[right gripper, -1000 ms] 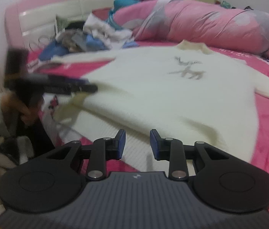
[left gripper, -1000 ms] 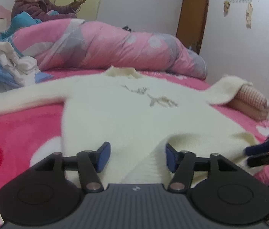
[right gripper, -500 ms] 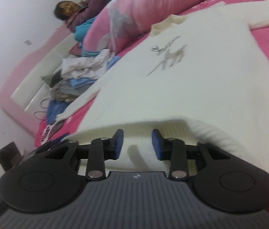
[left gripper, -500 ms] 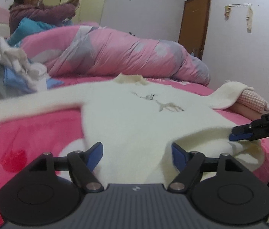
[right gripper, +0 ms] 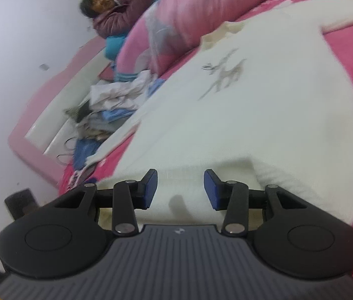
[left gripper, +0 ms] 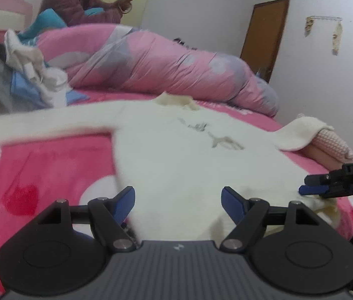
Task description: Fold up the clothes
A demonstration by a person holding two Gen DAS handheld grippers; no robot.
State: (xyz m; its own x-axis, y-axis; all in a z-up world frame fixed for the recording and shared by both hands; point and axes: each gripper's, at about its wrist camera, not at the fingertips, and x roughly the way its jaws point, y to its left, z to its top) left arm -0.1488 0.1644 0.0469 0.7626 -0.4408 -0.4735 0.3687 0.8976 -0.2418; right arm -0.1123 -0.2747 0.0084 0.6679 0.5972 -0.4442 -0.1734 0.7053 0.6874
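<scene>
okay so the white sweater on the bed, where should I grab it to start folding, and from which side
Grip the white sweater along its bottom hem, the edge nearest you, one gripper near each corner, coming in low from the foot of the bed. It lies flat, face up, collar far away, and the hem bulges up in front of the right gripper. The left gripper is open over that edge too.

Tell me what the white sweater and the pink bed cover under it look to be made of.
White sweater: looks like a thick fuzzy knit, matte, with ribbing at the hem; wool or acrylic, cannot tell which.
Pink bed cover: seems a plush fleece, soft nap, printed with red hearts and white shapes; probably synthetic.
</scene>
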